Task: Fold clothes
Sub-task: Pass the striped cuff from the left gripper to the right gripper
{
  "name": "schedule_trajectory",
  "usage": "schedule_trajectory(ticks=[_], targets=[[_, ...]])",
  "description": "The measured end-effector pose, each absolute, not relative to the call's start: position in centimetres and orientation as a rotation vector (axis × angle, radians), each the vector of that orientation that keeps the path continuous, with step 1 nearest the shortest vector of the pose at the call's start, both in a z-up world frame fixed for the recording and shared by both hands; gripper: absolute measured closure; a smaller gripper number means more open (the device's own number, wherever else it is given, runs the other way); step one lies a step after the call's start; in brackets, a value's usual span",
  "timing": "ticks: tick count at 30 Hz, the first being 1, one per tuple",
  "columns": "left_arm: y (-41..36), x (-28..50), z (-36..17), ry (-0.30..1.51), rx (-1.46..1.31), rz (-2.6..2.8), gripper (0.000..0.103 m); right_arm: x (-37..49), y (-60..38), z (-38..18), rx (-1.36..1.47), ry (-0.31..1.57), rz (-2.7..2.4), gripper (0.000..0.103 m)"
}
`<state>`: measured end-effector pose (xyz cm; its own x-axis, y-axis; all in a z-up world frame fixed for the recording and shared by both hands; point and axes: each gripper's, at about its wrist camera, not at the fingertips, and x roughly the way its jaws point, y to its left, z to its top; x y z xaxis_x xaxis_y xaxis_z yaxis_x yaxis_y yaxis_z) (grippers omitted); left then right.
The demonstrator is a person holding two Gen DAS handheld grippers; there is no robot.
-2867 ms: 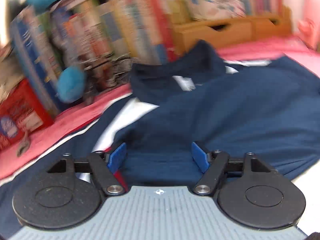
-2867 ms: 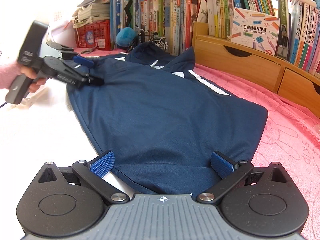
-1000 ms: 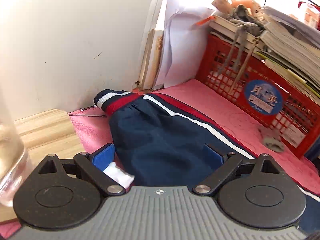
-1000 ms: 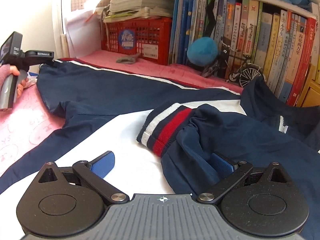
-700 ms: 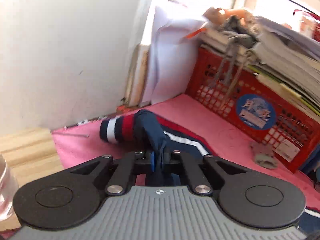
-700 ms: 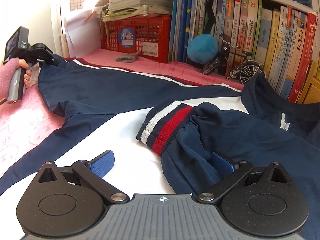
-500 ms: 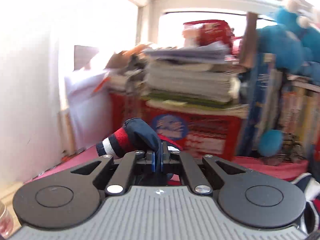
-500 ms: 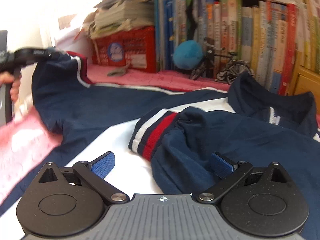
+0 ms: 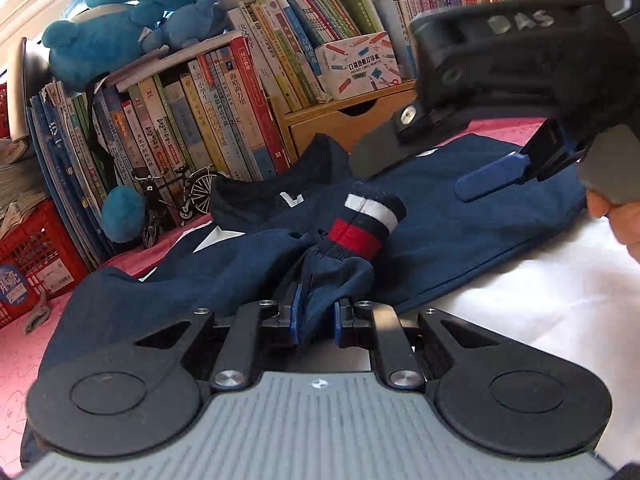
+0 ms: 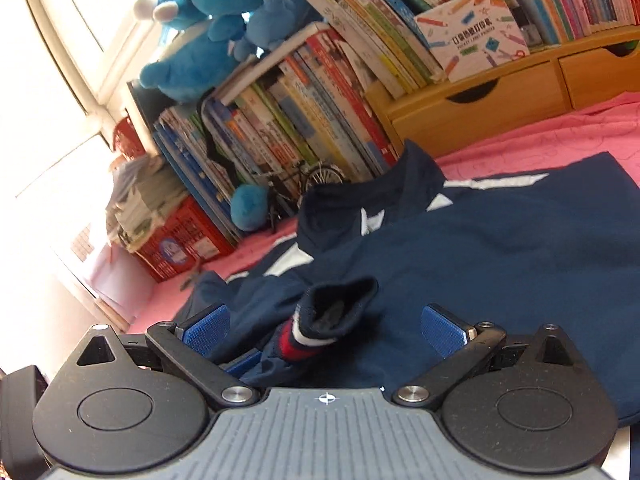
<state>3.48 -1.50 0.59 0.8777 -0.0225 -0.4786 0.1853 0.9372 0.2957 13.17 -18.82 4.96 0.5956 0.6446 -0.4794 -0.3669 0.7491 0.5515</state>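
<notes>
A navy jacket (image 9: 460, 232) with white stripes lies spread on the pink and white bed. Its sleeve is folded across the body, and the red, white and navy cuff (image 9: 360, 224) rests on the chest. My left gripper (image 9: 316, 316) has bunched sleeve fabric between its blue pads; the jaws are opening and the cloth still touches both pads. My right gripper (image 10: 324, 328) is open and hovers low over the jacket (image 10: 500, 260), with the same cuff (image 10: 332, 320) lying loose between its fingers. One blue finger (image 9: 492, 178) of it shows in the left wrist view.
Leaning books (image 9: 208, 120), a toy bicycle (image 9: 172, 196) and blue plush toys (image 9: 120, 20) line the back. A wooden drawer unit (image 10: 500, 104) sits behind the collar. A red crate (image 10: 180, 240) stands at the left. A person's hand (image 9: 620, 220) is at the right edge.
My left gripper shut on the sleeve near the wall, carried it across onto the jacket's body, and its jaws have parted slightly. My right gripper rolled and shifted over the jacket, staying open.
</notes>
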Motion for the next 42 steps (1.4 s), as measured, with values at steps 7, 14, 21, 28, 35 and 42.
schedule_trajectory(ticks=[7, 14, 21, 28, 35, 42], targets=[[-0.2, 1.0, 1.6, 0.477, 0.318, -0.101, 0.072, 13.2, -15.1, 2.5, 0.436, 0.754, 0.569, 0.008], [6.3, -3.9, 4.7, 0.38, 0.227, -0.005, 0.053, 13.8, -16.8, 4.3, 0.423, 0.694, 0.517, 0.085], [11.0, -4.5, 4.5, 0.432, 0.24, 0.084, 0.048, 14.1, -20.4, 7.4, 0.286, 0.567, 0.368, 0.088], [11.1, -3.3, 2.8, 0.478, 0.323, 0.065, 0.037, 15.6, -21.6, 7.4, 0.151, 0.533, 0.227, 0.088], [12.3, 0.7, 0.4, 0.542, 0.461, 0.235, 0.036, 16.3, -21.1, 5.5, 0.056, 0.553, 0.179, 0.088], [17.1, 0.8, 0.9, 0.618, 0.249, 0.233, 0.022, 16.2, -19.3, 2.4, -0.214, 0.539, 0.111, 0.082]])
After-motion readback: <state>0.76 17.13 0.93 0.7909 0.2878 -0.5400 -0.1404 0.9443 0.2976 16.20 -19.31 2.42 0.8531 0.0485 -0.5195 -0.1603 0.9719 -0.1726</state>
